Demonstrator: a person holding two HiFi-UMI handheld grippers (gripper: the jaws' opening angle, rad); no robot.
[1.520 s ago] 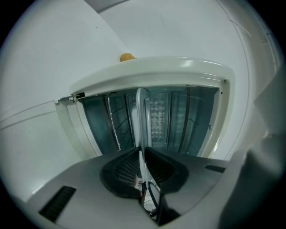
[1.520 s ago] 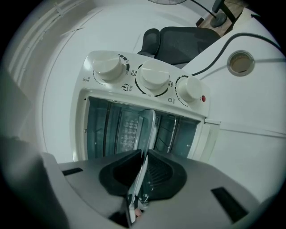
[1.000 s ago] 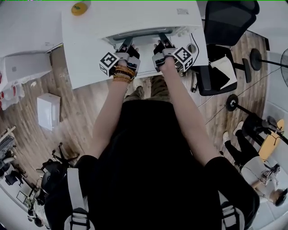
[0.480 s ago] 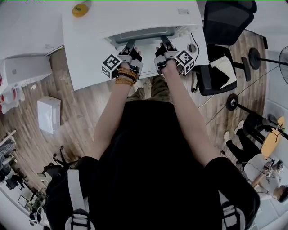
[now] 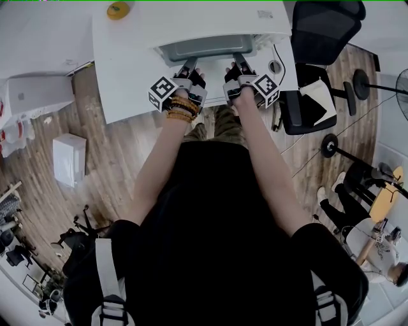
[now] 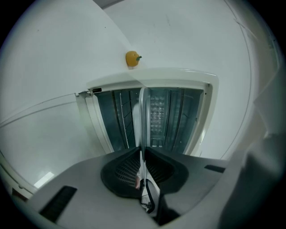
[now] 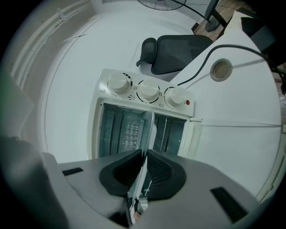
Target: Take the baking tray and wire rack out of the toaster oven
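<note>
A white toaster oven stands on the white table. The grey baking tray sticks out of its front. My left gripper is shut on the tray's near edge at the left, and my right gripper is shut on it at the right. In the left gripper view the tray runs as a thin plate from the closed jaws of the left gripper into the oven mouth. Thin rack wires show inside. In the right gripper view the right gripper clamps the tray below the oven's knobs.
A small yellow object lies at the table's far left corner. A black office chair stands to the right of the table. A black cable runs past a round grommet. A white box sits on the wooden floor.
Both grippers keep their hold on the tray's edge in the same place. Only the head view has shifted slightly.
</note>
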